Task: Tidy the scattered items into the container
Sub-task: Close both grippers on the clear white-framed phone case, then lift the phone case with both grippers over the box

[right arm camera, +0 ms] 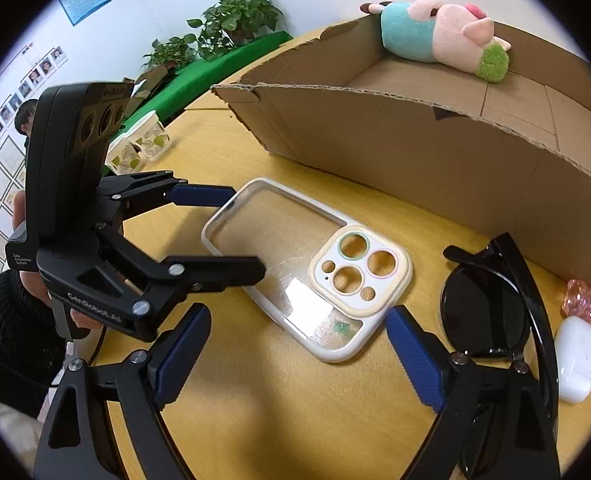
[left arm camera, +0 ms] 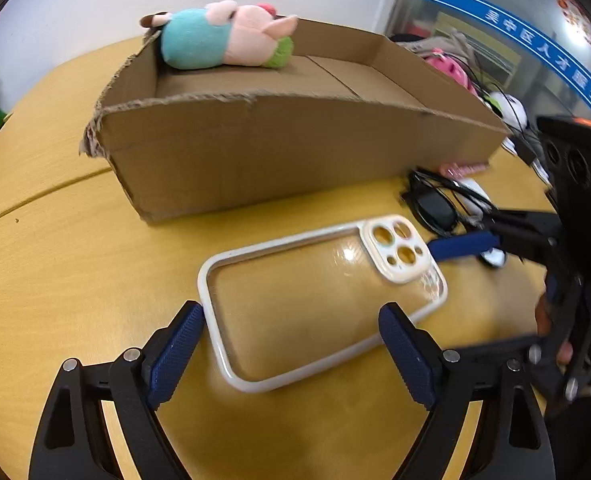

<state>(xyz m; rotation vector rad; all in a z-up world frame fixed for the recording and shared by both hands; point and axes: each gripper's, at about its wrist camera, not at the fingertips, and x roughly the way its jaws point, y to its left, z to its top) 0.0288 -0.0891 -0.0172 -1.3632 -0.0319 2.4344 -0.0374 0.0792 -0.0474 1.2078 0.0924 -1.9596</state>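
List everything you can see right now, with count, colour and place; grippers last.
cardboard box: one, brown, back of the table
plush toy: one, teal and pink, inside the box at its far corner
phone case: one, clear with white rim, on the table before the box
sunglasses: one, black, right of the case
earbud case: one, white, right of the sunglasses
pink trinket: one, against the box wall
paper cups: two, white-green, far left
table: one, yellow wood
left gripper: open, straddling the case's end
right gripper: open, near the case's camera end
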